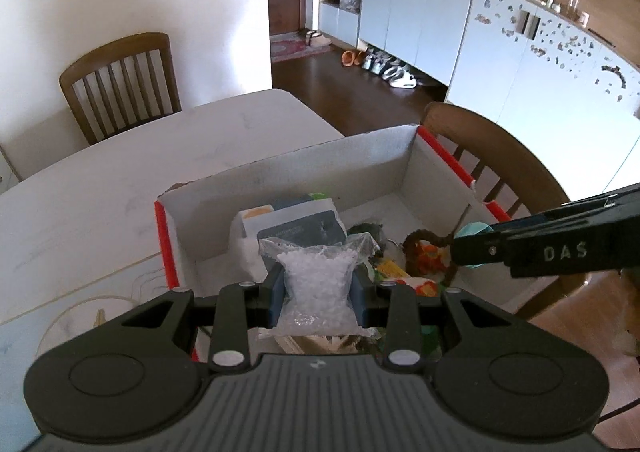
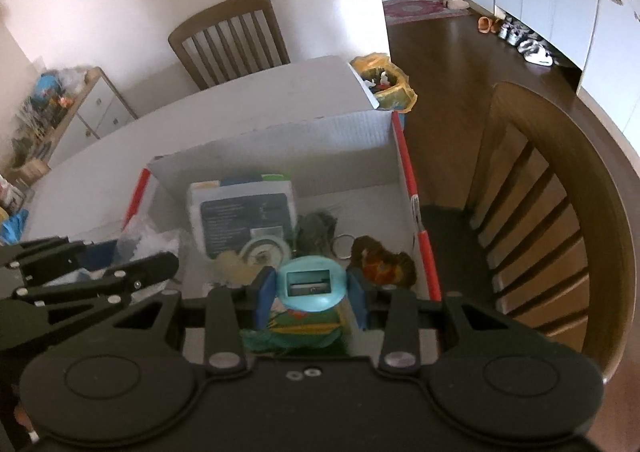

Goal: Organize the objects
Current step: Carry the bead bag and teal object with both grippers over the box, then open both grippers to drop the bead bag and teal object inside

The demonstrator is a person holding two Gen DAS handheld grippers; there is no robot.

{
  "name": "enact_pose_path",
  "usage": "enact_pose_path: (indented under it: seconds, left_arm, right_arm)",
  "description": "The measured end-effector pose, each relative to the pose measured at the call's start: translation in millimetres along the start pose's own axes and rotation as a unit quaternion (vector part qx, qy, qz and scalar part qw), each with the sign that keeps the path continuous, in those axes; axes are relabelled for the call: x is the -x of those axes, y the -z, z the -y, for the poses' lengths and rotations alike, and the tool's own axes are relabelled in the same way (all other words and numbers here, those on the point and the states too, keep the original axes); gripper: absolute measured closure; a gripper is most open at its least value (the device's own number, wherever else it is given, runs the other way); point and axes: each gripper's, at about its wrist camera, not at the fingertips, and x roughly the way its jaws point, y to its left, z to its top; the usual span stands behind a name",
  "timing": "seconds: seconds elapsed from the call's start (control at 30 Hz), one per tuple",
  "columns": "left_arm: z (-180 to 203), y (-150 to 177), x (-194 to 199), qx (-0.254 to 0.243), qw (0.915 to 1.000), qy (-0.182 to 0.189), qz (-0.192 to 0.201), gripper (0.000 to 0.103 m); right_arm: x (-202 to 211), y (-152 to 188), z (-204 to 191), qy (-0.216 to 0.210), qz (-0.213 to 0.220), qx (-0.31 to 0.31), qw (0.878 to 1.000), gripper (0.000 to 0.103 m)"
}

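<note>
Our left gripper (image 1: 319, 288) is clamped on a small clear plastic bag of white granules (image 1: 318, 284), its blue pads pinching the crinkly film at the waist so the bag bulges above and below. Our right gripper (image 2: 311, 286) grips a pale turquoise, rounded plastic pencil sharpener (image 2: 311, 283), smooth-shelled with a rectangular slot showing the blade. Both loads hang over the near end of the open white cardboard box with red edges (image 1: 288, 167), which stands on the pale table (image 1: 120, 155).

We judge that we are at the placing step: both things are carried in and not yet set down. Next we need to lower each into a free spot and let the jaws part, the soft bag likely slumping, the hard sharpener liable to roll.

Inside lie a white-and-dark-blue printed carton (image 2: 244, 211) to the left, a roll of clear tape (image 2: 266, 250), a metal key ring (image 2: 343, 246) and a fuzzy brown-and-orange plush toy (image 2: 384, 264) to the right. The far half of the box floor is bare.
</note>
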Motion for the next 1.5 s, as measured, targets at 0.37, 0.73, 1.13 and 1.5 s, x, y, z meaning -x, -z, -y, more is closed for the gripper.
enact_pose_path:
  seconds: [0.37,0.73,1.13,1.5]
  left_arm:
    - [5,-19,-47,-0.017,0.9998,-0.001,-0.009,0.07]
    - [8,-17,-87,-0.036,0.9984,-0.003,-0.043,0.07]
    - [4,-10,-95,-0.027,0.998,0.008,-0.056,0.069]
    - [2,-10,-77,-0.026,0.9989,0.006,-0.037,0.062]
  right_arm:
    - [-45,-8,-6,0.027,-0.001,0.086,0.996,0.066]
    - [-65,-6,-11,0.052,-0.003,0.141,0.989,0.065]
    - [-81,2,-17,0.048,-0.027,0.166,0.985,0.064]
    - [-63,7,-18,0.028,-0.021,0.157,0.987,0.053]
